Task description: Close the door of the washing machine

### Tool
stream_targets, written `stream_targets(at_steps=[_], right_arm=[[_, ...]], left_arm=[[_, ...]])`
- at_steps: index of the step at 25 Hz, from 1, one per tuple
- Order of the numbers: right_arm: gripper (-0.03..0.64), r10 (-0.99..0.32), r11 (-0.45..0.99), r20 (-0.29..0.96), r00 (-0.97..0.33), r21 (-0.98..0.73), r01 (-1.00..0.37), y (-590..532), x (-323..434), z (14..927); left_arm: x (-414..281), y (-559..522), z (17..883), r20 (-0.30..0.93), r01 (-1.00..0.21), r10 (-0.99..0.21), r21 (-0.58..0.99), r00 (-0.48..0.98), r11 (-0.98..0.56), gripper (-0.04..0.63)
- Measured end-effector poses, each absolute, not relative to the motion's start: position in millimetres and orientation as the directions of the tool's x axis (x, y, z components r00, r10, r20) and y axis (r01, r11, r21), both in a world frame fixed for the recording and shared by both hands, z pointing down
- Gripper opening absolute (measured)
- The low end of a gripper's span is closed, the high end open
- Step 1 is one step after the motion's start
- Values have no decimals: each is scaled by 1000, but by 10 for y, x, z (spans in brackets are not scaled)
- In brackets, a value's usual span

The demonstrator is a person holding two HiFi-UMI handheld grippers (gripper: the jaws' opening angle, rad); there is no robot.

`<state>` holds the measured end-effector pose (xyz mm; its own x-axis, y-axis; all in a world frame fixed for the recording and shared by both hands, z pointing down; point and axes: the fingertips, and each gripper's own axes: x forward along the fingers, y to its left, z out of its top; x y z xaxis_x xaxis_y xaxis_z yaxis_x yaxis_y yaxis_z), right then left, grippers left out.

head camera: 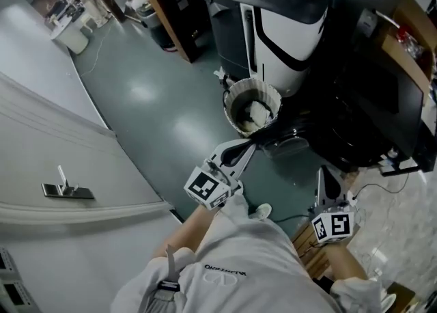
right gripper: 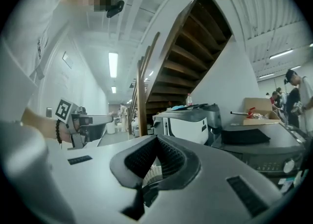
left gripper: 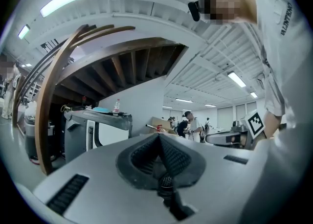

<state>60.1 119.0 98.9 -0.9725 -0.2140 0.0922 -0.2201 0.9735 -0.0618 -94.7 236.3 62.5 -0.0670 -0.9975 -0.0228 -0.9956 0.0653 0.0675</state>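
My left gripper point(head camera: 249, 146) is held out level in front of the person's white shirt, its jaws shut with nothing between them point(left gripper: 159, 137). To its right, my right gripper point(head camera: 322, 171) is also shut and empty point(right gripper: 157, 140). A dark grey machine point(right gripper: 259, 154) with a knob on its front panel stands at the right, seen from above as a black block point(head camera: 382, 113). Its door cannot be made out in any view. Both grippers hang in the air, apart from it.
A round laundry basket point(head camera: 251, 106) with white cloth in it stands on the floor just beyond the left gripper. Behind it is a black and white appliance point(head camera: 280, 24) with a bottle on top. A wooden staircase point(right gripper: 186, 66) rises behind. A white panel with a metal handle point(head camera: 65, 188) is at the left.
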Motion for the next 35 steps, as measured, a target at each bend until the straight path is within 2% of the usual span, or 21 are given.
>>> stream_targets(at_steps=[8,16,22,29,35], right_arm=[[11,-122,992,155,-980,-14,-126,1317,187,1329],[11,-37,999,226,-973,4,-37,1557,-438,1642],[11,-37,999,286,-958,-20,-45,1617,-961,1878],[11,-101,992,356,-929,-30,-119,1551,-1503,2255],[11,-124,988,392,-912,-39,-151,1550,-1784,2580]], left_arm=[[-1216,2451,1085,77,-992,-990,47,-117,121,-3],[-1705,2377,1505,137,-992,-986,61,-98,107,-3],[-2101,2243,1845,192,-994,-980,86,-44,62,-2],[-2560,1981,2332,225,-988,-974,155,33,2,-2],[-2742,1839,2852,280,-981,-954,189,102,-49,-2]])
